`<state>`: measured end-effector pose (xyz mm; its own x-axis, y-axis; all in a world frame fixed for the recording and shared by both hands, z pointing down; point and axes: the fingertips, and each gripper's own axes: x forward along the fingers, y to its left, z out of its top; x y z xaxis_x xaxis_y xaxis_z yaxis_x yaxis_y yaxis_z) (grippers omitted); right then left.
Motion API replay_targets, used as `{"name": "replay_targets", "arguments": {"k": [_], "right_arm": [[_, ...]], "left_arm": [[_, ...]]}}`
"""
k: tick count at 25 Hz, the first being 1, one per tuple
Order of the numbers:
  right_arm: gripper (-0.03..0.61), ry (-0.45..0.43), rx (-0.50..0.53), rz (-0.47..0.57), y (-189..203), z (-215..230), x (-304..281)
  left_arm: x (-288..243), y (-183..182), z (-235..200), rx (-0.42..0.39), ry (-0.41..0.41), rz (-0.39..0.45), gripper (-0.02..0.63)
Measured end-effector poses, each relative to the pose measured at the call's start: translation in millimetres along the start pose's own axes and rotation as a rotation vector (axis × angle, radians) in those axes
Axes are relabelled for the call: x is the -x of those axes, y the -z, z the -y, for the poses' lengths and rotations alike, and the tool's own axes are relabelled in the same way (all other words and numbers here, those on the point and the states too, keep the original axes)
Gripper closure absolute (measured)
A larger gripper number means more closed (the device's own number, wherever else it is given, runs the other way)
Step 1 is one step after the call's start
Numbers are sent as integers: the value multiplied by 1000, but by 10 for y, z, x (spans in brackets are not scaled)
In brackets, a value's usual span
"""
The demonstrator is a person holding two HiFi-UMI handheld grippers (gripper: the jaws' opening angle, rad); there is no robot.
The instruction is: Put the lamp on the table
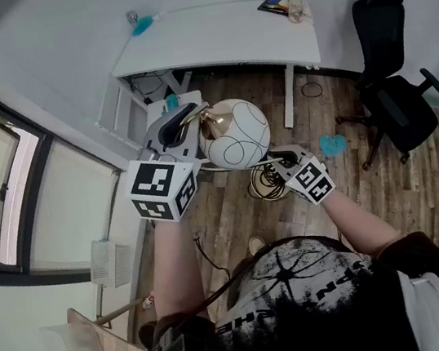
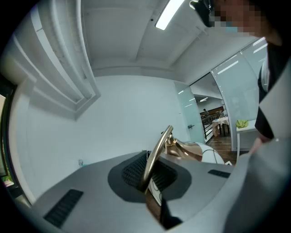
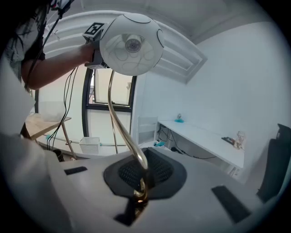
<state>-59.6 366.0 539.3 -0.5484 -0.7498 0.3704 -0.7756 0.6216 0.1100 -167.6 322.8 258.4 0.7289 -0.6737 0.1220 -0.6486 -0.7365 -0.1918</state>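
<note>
**A:** The left gripper (image 2: 150, 179) is clamped tight on the thin curved brass stem (image 2: 159, 148) right under the shade. The right gripper (image 3: 138, 189) is pinched shut on the same stem lower down. So the lamp with the round white line-patterned globe shade (image 1: 234, 135) hangs in the air between them over the wood floor (image 1: 234, 218), well short of the long white table (image 1: 215, 43).

**B:** Looks top-heavy to me. That globe's probably fragile, and polished brass is slippery and maybe springy. I'd grip the stem, never the shade, and set it down gently.
</note>
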Motion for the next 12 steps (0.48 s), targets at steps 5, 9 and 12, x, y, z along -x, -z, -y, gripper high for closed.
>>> {"name": "replay_targets", "arguments": {"k": [5, 9, 12], "right_arm": [[561, -23, 10, -5, 54, -123, 110], [561, -55, 13, 1, 105, -224, 198], [561, -68, 10, 7, 130, -254, 262]], "left_arm": [[170, -11, 122, 1, -34, -2, 594], [269, 19, 236, 7, -60, -12, 595], [304, 7, 325, 2, -67, -15, 594]]}}
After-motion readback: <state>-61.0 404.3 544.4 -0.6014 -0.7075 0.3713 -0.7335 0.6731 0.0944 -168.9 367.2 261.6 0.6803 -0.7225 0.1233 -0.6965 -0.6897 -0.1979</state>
